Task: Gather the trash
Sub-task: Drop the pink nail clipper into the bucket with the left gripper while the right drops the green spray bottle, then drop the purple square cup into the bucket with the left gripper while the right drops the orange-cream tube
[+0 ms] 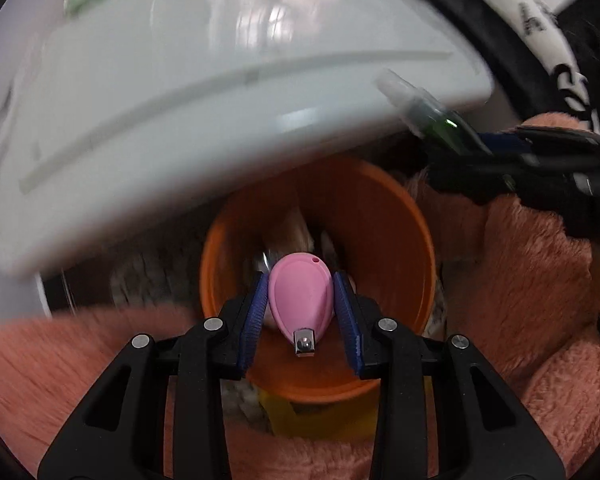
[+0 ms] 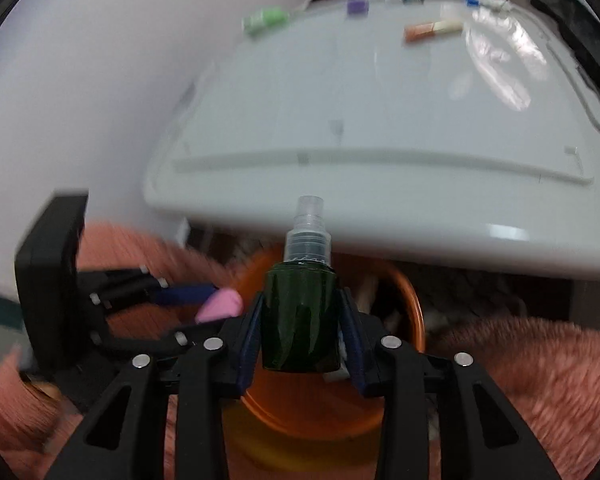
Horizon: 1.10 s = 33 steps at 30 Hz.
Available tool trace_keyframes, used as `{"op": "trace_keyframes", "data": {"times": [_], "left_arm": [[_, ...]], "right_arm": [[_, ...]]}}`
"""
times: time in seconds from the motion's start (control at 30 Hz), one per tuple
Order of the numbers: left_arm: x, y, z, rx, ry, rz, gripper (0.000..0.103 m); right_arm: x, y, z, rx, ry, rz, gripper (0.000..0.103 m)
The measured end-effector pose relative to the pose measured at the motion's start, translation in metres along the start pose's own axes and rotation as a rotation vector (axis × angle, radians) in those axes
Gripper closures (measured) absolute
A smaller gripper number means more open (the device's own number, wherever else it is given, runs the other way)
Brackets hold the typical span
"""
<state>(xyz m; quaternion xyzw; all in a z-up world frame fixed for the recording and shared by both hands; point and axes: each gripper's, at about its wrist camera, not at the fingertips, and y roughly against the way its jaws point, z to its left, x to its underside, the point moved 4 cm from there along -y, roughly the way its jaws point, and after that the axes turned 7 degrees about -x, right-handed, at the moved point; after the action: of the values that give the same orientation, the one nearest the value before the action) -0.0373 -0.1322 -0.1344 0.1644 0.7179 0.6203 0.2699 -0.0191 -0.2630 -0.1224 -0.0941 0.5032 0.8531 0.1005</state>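
Note:
An orange bin [image 1: 416,240] stands below the edge of a white table [image 1: 180,120], with some scraps inside it. My left gripper [image 1: 300,280] points down over the bin's mouth, shut on a pink nail clipper [image 1: 300,300] whose metal end faces the camera. In the right wrist view my right gripper [image 2: 302,296] is shut on a dark green spray bottle [image 2: 300,320] with a clear cap, held above the same bin [image 2: 414,320]. The left gripper [image 2: 216,312] with the clipper [image 2: 220,304] is just to its left. The bottle [image 1: 420,108] also shows at the upper right of the left wrist view.
Small items lie at the far side of the table [image 2: 340,120]: a green one [image 2: 266,18], a purple one [image 2: 358,6] and an orange-and-white tube [image 2: 432,30]. Pink fluffy fabric [image 1: 540,280] surrounds the bin. Something yellow [image 1: 320,412] lies by the bin's near side.

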Motion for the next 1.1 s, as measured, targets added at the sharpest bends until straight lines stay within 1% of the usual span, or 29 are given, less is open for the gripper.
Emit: {"op": "trace_keyframes", "data": {"times": [0.03, 0.07, 0.1, 0.17, 0.23, 0.27, 0.37, 0.5, 0.6, 0.7, 0.8, 0.87, 0.9, 0.93, 0.97, 1.0, 1.1], "left_arm": [[0.003, -0.004, 0.003, -0.019, 0.025, 0.015, 0.045], [0.005, -0.005, 0.006, -0.036, 0.046, 0.018, 0.037], [0.005, -0.002, 0.010, -0.040, 0.069, 0.000, 0.032], [0.001, 0.012, 0.012, -0.021, 0.094, -0.058, 0.031], [-0.003, 0.021, 0.015, -0.032, 0.103, -0.095, 0.025], [-0.007, 0.027, 0.016, -0.047, 0.105, -0.122, 0.025], [-0.009, 0.036, 0.024, -0.071, 0.126, -0.157, 0.025], [-0.029, 0.046, 0.034, -0.068, 0.179, -0.204, 0.024], [-0.052, 0.051, 0.041, -0.109, 0.191, -0.242, 0.024], [-0.087, 0.057, 0.055, -0.131, 0.215, -0.277, 0.024], [-0.125, 0.069, 0.080, -0.149, 0.266, -0.365, 0.024], [-0.143, 0.074, 0.093, -0.174, 0.309, -0.412, 0.024], [-0.152, 0.076, 0.100, -0.182, 0.335, -0.436, 0.024], [-0.158, 0.077, 0.107, -0.186, 0.352, -0.446, 0.024], [-0.162, 0.077, 0.111, -0.190, 0.365, -0.452, 0.024], [-0.165, 0.077, 0.116, -0.197, 0.377, -0.461, 0.024], [-0.166, 0.077, 0.126, -0.220, 0.389, -0.490, 0.024]], "right_arm": [[0.003, -0.001, -0.001, 0.020, -0.003, 0.001, 0.037], [0.005, 0.000, -0.001, 0.051, -0.008, -0.015, 0.030], [0.004, 0.004, -0.001, 0.070, -0.011, -0.038, 0.030], [0.001, 0.011, -0.002, 0.066, -0.030, -0.070, 0.030], [-0.002, 0.019, -0.004, 0.062, -0.049, -0.098, 0.030], [-0.004, 0.022, -0.005, 0.064, -0.051, -0.107, 0.030], [-0.013, 0.030, -0.008, 0.063, -0.065, -0.134, 0.030], [-0.024, 0.039, -0.011, 0.076, -0.066, -0.167, 0.030], [-0.041, 0.043, -0.015, 0.091, -0.077, -0.190, 0.030], [-0.060, 0.047, -0.020, 0.109, -0.093, -0.208, 0.030], [-0.096, 0.052, -0.031, 0.128, -0.129, -0.262, 0.029], [-0.117, 0.053, -0.039, 0.131, -0.169, -0.299, 0.029], [-0.134, 0.052, -0.046, 0.136, -0.202, -0.324, 0.029], [-0.146, 0.051, -0.053, 0.160, -0.228, -0.343, 0.029], [-0.156, 0.050, -0.059, 0.188, -0.252, -0.359, 0.029], [-0.173, 0.045, -0.070, 0.221, -0.284, -0.374, 0.029], [-0.214, 0.022, -0.093, 0.275, -0.361, -0.377, 0.029]]}}
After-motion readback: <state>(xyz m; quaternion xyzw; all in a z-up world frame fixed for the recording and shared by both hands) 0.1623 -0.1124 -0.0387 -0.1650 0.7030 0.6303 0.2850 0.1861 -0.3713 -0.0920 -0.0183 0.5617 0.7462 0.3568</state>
